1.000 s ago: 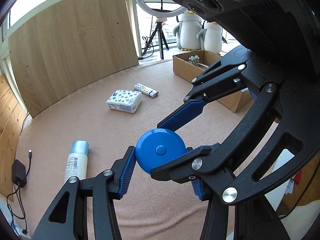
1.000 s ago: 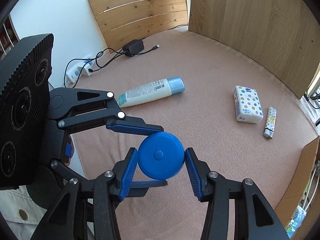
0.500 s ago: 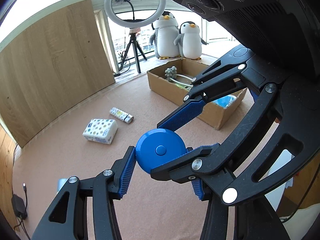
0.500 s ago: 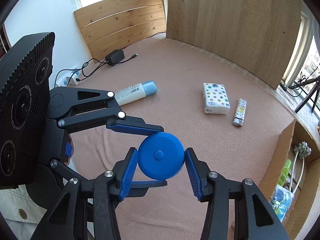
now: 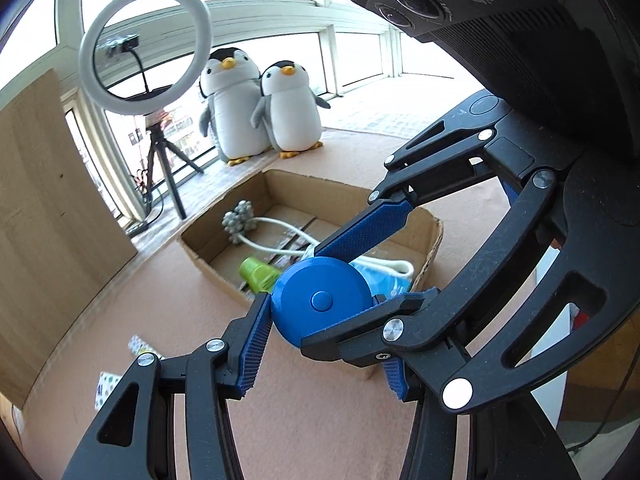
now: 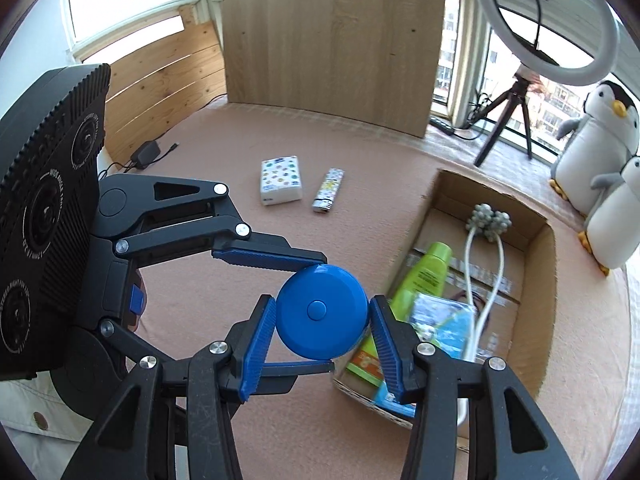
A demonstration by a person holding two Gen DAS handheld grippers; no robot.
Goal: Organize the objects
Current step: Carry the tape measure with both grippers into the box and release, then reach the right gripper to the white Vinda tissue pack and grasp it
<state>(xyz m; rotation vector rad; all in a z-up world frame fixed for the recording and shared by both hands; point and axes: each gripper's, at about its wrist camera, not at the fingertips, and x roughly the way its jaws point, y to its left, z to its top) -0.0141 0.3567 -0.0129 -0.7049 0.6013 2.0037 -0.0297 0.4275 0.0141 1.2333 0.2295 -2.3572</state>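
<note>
A round blue tape measure is gripped by both grippers at once, held above the pink carpet. My left gripper and my right gripper are each shut on it, crossing at right angles. The open cardboard box lies just beyond, holding a green bottle, a white massager and a blue packet. A tissue pack and a lighter lie on the carpet to the left of the box.
Two plush penguins and a ring light on a tripod stand by the windows behind the box. A wooden board leans at the back. A charger and cable lie at the far left.
Both grippers have swung right together with the tape measure, from above the lotion bottle and tissue pack to the near edge of the cardboard box. The grip is unchanged.
</note>
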